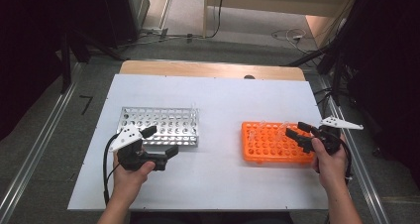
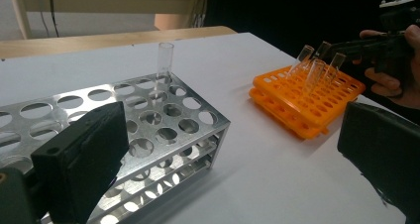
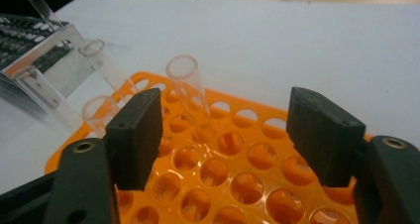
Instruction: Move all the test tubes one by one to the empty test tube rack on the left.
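Test tube [image 3: 190, 92] — stands in the orange rack [image 3: 237, 184], leaning, long axis near upright | right gripper [image 3: 225, 135] — jaws part-open, apart from the glass, tube just ahead between them; nearer hand | left gripper [image 1: 158, 142] — wide, empty, beside the metal rack [image 1: 161, 125], well apart from the orange rack

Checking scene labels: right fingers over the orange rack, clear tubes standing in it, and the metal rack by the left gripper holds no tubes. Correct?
Not quite: the perforated metal rack holds one clear glass tube, standing upright near its far corner, as the left gripper view shows. The rest stands: the right gripper is over the orange plastic rack, with clear tubes in it.
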Motion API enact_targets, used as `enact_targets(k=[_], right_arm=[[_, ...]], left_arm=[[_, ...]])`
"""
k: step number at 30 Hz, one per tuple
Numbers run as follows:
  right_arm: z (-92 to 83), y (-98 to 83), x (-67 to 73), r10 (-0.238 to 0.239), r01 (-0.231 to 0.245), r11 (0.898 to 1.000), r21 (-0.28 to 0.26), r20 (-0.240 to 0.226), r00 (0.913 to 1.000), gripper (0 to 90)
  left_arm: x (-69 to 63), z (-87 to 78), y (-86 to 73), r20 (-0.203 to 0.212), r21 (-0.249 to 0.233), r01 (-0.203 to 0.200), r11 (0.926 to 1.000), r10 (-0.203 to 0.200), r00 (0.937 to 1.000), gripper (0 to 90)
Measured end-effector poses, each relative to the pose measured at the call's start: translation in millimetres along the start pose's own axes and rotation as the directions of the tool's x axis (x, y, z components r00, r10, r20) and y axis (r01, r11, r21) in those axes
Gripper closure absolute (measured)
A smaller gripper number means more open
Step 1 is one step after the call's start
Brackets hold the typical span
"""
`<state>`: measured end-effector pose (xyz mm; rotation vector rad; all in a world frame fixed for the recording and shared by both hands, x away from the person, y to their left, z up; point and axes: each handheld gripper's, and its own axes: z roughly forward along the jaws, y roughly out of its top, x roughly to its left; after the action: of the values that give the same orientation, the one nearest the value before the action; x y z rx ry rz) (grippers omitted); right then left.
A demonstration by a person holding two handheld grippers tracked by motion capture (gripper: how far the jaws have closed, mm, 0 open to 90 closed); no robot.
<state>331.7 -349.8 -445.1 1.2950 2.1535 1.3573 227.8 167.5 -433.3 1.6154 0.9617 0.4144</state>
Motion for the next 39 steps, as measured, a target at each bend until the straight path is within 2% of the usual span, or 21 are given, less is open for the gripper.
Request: enact_targets(k=[2,5,7,8,9,10,16,24,35,36,39], right_arm=[[1.4,-1.3,0.0,0.007,-0.007,1.000,0.010,-0.003,1.0000,31.6],[7.1,-4.5,1.6,0.001,-0.001,0.999,0.037,-0.009,1.0000,38.5],[8.5,-5.0,2.3,-0.003,0.003,0.999,0.043,-0.002,1.0000,40.9],[11.1,-5.8,4.0,-0.007,0.006,0.998,0.056,0.010,0.9999,45.8],[11.1,-5.8,4.0,-0.007,0.006,0.998,0.056,0.010,0.9999,45.8],[13.8,-6.6,5.9,-0.010,0.010,0.998,0.061,0.008,0.9999,50.4],[22.9,-6.9,11.7,-0.015,0.013,0.996,0.091,0.026,0.9996,61.1],[32.2,-5.4,19.5,-0.045,0.042,0.992,0.115,0.028,0.9986,66.6],[39.9,-4.0,26.6,-0.066,0.058,0.992,0.114,0.072,0.9952,70.9],[40.3,-4.0,28.1,-0.075,0.064,0.991,0.115,0.090,0.9931,72.1],[40.4,-3.9,29.6,-0.087,0.074,0.990,0.116,0.105,0.9907,73.1]], left_arm=[[-0.6,0.6,-0.3,0.000,0.001,0.001,1.0000,-0.001,1.0000,0.0],[-1.2,1.5,-1.2,0.002,0.006,0.000,1.0000,0.000,1.0000,0.0],[-1.1,1.6,-1.2,0.003,0.006,0.001,1.0000,-0.001,1.0000,0.0],[-1.1,1.5,-1.2,0.002,0.005,0.002,1.0000,-0.002,1.0000,0.0],[-1.0,1.4,-1.3,0.002,0.004,0.002,1.0000,-0.002,1.0000,0.0],[-0.9,1.3,-1.3,0.002,0.005,0.001,1.0000,-0.001,1.0000,0.0],[-1.0,1.3,-1.3,0.003,0.005,0.001,1.0000,-0.001,1.0000,0.0],[-1.5,2.1,-1.5,0.003,0.010,-0.003,0.9999,0.003,1.0000,0.0],[-3.5,3.8,-1.6,0.006,0.013,-0.005,0.9999,0.005,1.0000,0.1],[-3.8,4.1,-1.6,0.005,0.014,-0.007,0.9999,0.007,1.0000,0.1],[-3.8,4.3,-1.6,0.005,0.014,-0.007,0.9999,0.007,1.0000,0.1]])
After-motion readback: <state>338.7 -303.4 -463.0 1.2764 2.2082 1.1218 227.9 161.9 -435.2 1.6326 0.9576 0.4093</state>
